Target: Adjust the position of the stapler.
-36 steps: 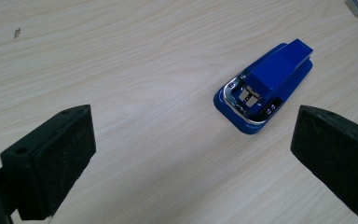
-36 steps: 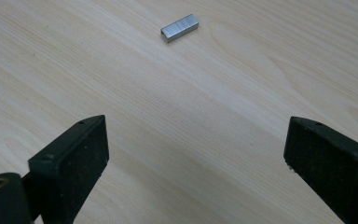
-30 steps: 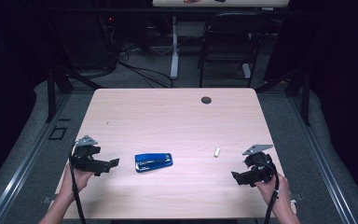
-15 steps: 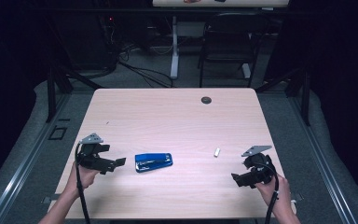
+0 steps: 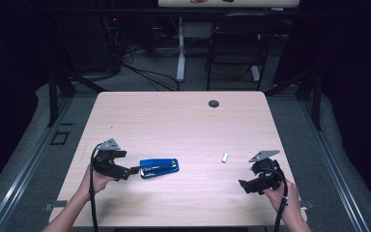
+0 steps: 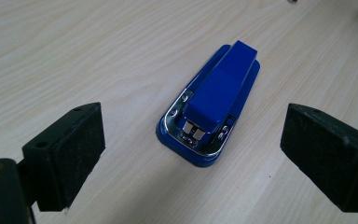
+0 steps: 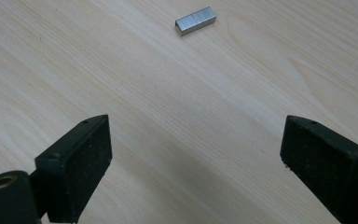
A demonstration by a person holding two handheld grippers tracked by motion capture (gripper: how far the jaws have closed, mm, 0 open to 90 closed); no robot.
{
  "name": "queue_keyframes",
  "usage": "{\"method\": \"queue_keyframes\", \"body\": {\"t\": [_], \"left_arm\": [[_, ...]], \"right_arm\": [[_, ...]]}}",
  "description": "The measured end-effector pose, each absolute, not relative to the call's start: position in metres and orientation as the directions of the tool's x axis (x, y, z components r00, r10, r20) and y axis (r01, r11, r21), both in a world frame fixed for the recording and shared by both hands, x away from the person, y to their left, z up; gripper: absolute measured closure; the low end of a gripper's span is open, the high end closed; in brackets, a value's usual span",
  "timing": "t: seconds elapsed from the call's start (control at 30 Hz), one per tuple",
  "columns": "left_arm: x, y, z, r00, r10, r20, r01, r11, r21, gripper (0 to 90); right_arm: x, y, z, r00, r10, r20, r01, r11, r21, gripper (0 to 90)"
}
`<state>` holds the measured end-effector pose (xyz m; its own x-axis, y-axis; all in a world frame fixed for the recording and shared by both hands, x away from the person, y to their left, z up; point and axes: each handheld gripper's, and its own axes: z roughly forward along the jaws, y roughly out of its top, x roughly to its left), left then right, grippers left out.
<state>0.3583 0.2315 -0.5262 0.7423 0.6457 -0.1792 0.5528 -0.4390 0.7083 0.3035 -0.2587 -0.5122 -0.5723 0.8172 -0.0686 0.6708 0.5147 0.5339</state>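
pale wooden table (image 5: 183,116), dark room

Item count on the counter (image 5: 174,121): one blue stapler (image 5: 159,168), directly ahead of the left gripper (image 5: 134,170); one strip of staples (image 5: 225,157), ahead of the right gripper (image 5: 242,184); one round dark grommet (image 5: 214,103), well beyond both. Grippers: two. Chairs behind the counter: one (image 5: 234,43).

A: Pale wooden table (image 5: 183,121), round dark grommet (image 5: 214,103) near its far edge.
B: Grey floor (image 5: 357,169) around it, a black chair (image 5: 234,43) behind, cables (image 5: 145,72) trailing, darkness beyond.
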Motion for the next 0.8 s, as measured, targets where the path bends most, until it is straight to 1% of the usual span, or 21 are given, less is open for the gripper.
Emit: {"method": "queue_keyframes", "body": {"t": [0.03, 0.1, 0.13, 0.17, 0.2, 0.3, 0.33, 0.37, 0.5, 0.53, 0.63, 0.7, 0.77, 0.8], "left_arm": [[0.360, 0.225, -0.530, 0.755, 0.635, -0.166, 0.546, -0.467, 0.696, 9.6], [0.361, 0.222, -0.531, 0.764, 0.624, -0.163, 0.539, -0.480, 0.692, 10.3], [0.362, 0.220, -0.532, 0.770, 0.618, -0.155, 0.533, -0.491, 0.689, 12.1], [0.362, 0.218, -0.532, 0.776, 0.613, -0.149, 0.527, -0.499, 0.688, 15.6], [0.363, 0.216, -0.532, 0.780, 0.608, -0.147, 0.523, -0.505, 0.686, 16.3], [0.366, 0.211, -0.534, 0.795, 0.591, -0.138, 0.510, -0.528, 0.679, 25.0], [0.366, 0.209, -0.535, 0.795, 0.592, -0.134, 0.509, -0.531, 0.677, 25.0], [0.368, 0.208, -0.537, 0.800, 0.588, -0.122, 0.503, -0.546, 0.670, 28.3], [0.372, 0.205, -0.540, 0.805, 0.583, -0.112, 0.495, -0.555, 0.668, 34.9], [0.373, 0.204, -0.540, 0.807, 0.581, -0.105, 0.490, -0.560, 0.668, 34.9], [0.375, 0.203, -0.542, 0.820, 0.562, -0.109, 0.478, -0.567, 0.671, 40.9], [0.375, 0.203, -0.543, 0.825, 0.553, -0.115, 0.473, -0.565, 0.676, 45.5], [0.374, 0.200, -0.544, 0.831, 0.545, -0.113, 0.468, -0.575, 0.671, 46.6], [0.373, 0.200, -0.545, 0.833, 0.542, -0.112, 0.466, -0.577, 0.671, 49.6]], "right_arm": [[0.303, -0.257, -0.513, -0.580, 0.811, -0.075, 0.667, 0.525, 0.529, 8.5], [0.303, -0.256, -0.513, -0.583, 0.809, -0.072, 0.667, 0.527, 0.526, 8.4], [0.303, -0.255, -0.514, -0.585, 0.807, -0.080, 0.666, 0.535, 0.520, 8.5], [0.303, -0.255, -0.514, -0.583, 0.809, -0.082, 0.669, 0.535, 0.515, 8.6], [0.303, -0.255, -0.515, -0.583, 0.809, -0.081, 0.669, 0.534, 0.517, 8.6], [0.303, -0.256, -0.517, -0.582, 0.811, -0.063, 0.677, 0.526, 0.514, 8.9], [0.303, -0.256, -0.517, -0.582, 0.811, -0.063, 0.677, 0.526, 0.514, 8.9], [0.303, -0.256, -0.518, -0.582, 0.810, -0.067, 0.683, 0.532, 0.501, 9.1], [0.303, -0.255, -0.518, -0.587, 0.807, -0.069, 0.679, 0.537, 0.500, 9.4], [0.302, -0.254, -0.518, -0.589, 0.804, -0.074, 0.679, 0.543, 0.493, 9.6], [0.301, -0.252, -0.517, -0.592, 0.799, -0.103, 0.672, 0.560, 0.485, 9.9], [0.302, -0.252, -0.517, -0.590, 0.802, -0.092, 0.675, 0.553, 0.489, 10.0], [0.302, -0.253, -0.518, -0.588, 0.802, -0.102, 0.679, 0.558, 0.477, 10.1], [0.302, -0.253, -0.518, -0.588, 0.803, -0.098, 0.681, 0.556, 0.476, 10.2]]}}
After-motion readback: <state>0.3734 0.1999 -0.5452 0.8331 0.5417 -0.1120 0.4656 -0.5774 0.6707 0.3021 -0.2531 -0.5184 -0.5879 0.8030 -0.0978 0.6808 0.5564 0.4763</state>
